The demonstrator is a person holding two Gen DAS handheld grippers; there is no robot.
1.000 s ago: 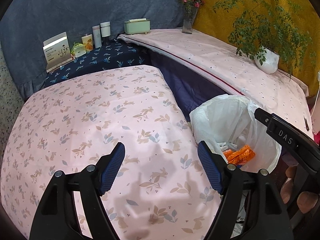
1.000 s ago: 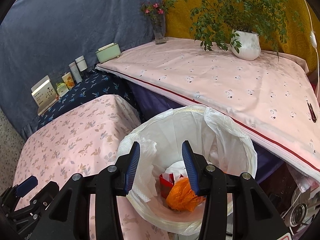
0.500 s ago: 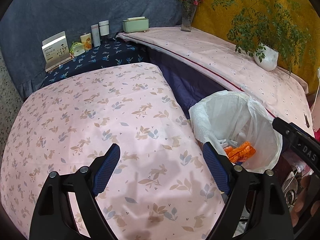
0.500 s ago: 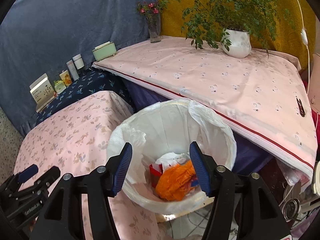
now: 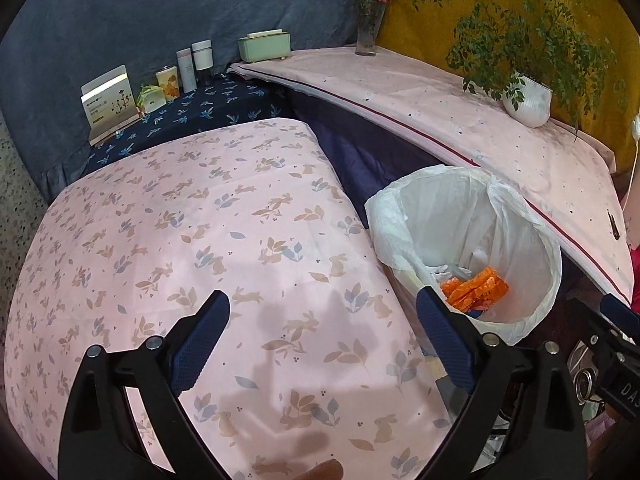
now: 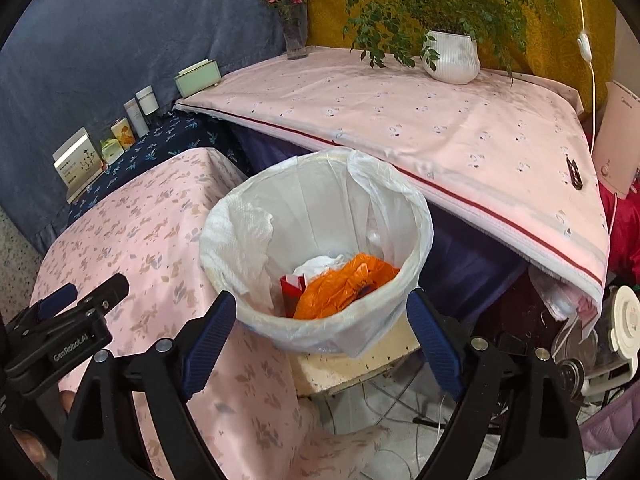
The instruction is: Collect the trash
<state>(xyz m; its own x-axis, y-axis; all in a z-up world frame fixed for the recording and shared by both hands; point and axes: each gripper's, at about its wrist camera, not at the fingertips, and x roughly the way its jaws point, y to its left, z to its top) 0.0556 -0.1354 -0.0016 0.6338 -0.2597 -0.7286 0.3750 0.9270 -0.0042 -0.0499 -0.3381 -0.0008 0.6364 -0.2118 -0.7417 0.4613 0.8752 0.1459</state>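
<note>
Domestic room, lived-in. Low tables draped in pink printed cloth (image 5: 208, 240) and navy leaf-print cloth (image 5: 208, 108). Potted fern (image 6: 452, 56) and flower vase (image 6: 295, 40) against blue and mustard fabric backdrops. Toiletry bottles (image 5: 192, 64) and tissue box (image 5: 264, 46) along the wall. Lined waste bin (image 6: 320, 208) beside the table.

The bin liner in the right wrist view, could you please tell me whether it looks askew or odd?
Slightly. The white liner is bunched and crumpled on the bin's left rim and flaps up at the back, rather than folded evenly. The orange wrapper lies inside; nothing has spilled.
</note>
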